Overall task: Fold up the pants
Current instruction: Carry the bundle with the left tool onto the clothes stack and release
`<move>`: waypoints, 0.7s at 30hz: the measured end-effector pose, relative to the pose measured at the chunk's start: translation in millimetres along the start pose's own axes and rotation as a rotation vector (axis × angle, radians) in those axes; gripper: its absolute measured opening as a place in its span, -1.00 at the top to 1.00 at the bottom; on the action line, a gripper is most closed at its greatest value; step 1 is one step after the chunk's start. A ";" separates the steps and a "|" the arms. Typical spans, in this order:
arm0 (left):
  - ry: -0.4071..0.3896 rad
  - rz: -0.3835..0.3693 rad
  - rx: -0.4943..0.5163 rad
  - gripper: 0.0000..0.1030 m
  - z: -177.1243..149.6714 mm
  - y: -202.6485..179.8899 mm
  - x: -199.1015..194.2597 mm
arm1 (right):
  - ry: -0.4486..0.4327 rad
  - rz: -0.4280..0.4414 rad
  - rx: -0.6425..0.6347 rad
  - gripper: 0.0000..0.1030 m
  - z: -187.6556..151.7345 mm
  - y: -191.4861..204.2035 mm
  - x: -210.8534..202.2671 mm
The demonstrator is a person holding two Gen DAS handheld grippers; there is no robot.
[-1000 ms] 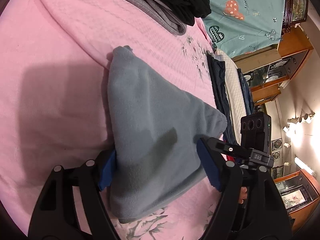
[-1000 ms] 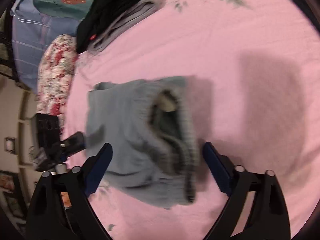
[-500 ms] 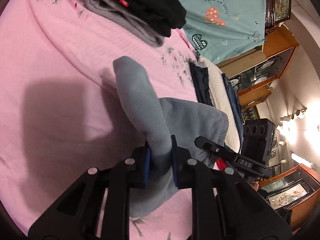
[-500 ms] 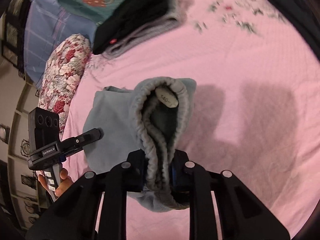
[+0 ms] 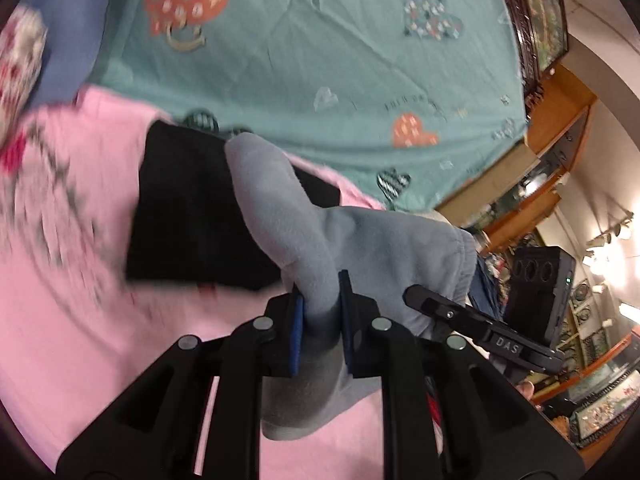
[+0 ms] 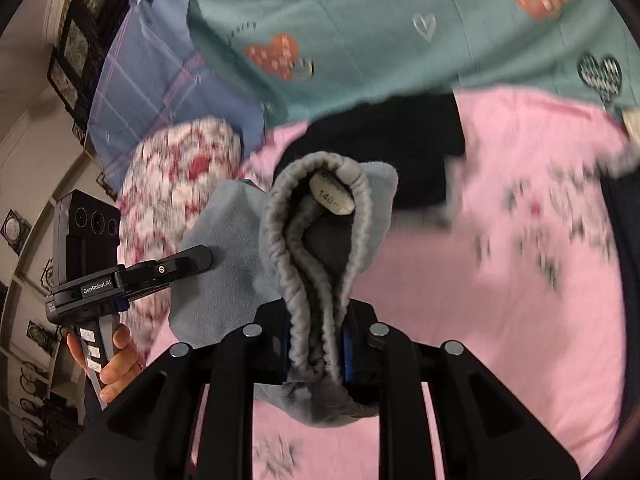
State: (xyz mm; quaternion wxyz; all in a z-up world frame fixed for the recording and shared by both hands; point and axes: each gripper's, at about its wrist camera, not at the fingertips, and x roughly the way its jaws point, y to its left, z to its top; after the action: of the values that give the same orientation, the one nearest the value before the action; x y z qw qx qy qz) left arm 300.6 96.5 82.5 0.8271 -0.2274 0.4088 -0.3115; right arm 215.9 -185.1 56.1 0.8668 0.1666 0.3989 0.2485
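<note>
Above the wide pink quilted bedspread (image 5: 80, 340) the small folded grey-blue fleece pants (image 5: 360, 248) hang stretched between both tongs, left gripper (image 5: 321, 320) pinching one end, right gripper (image 6: 316, 344) clamping the gathered elastic waistband (image 6: 308, 264)

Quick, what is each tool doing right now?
Left tool: closed on a fold of the grey pants.
Right tool: closed on the pants' bunched waistband.
</note>
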 end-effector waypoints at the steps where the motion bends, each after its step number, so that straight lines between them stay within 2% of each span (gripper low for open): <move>1: -0.002 0.006 -0.006 0.70 17.8 4.8 6.0 | -0.017 -0.002 -0.001 0.62 22.0 0.7 4.3; 2: -0.004 0.023 -0.015 0.70 37.7 13.1 16.1 | -0.030 -0.007 -0.004 0.62 46.3 0.3 11.6; 5: 0.011 0.073 -0.041 0.70 63.6 42.9 46.1 | -0.038 -0.019 0.018 0.62 100.4 -12.4 42.0; 8: 0.081 0.141 -0.122 0.70 67.4 89.1 88.2 | -0.015 -0.033 0.040 0.62 131.8 -35.9 85.6; 10: 0.134 0.200 -0.158 0.66 61.0 113.6 105.2 | 0.015 -0.050 0.058 0.62 137.3 -54.4 112.9; 11: 0.151 0.217 -0.163 0.43 59.7 121.6 110.3 | 0.044 -0.060 0.072 0.61 136.8 -66.1 130.2; 13: 0.139 0.204 -0.162 0.39 57.2 125.2 102.9 | 0.088 -0.144 0.075 0.41 130.0 -82.5 154.5; 14: 0.117 0.229 -0.156 0.28 58.4 121.6 92.6 | 0.087 -0.140 0.072 0.21 127.4 -86.3 157.7; 15: 0.093 0.252 -0.145 0.07 59.9 115.9 81.9 | 0.084 -0.142 0.067 0.14 126.2 -86.7 157.1; 17: 0.007 0.325 -0.103 -0.29 60.5 93.3 50.4 | 0.087 -0.152 0.051 0.09 128.4 -81.1 149.3; 19: -0.065 0.364 -0.065 -0.41 57.9 69.9 19.3 | 0.060 -0.194 0.042 -0.07 135.9 -69.9 129.4; 21: -0.136 0.408 -0.021 -0.78 46.9 36.5 -13.6 | -0.013 -0.209 0.022 -0.40 138.9 -55.8 103.9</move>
State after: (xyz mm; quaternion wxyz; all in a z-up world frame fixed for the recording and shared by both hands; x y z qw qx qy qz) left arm 344.6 137.4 93.2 0.8963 -0.1689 0.3929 -0.1171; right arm 398.1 -184.9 52.7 0.8886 0.1354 0.4112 0.1514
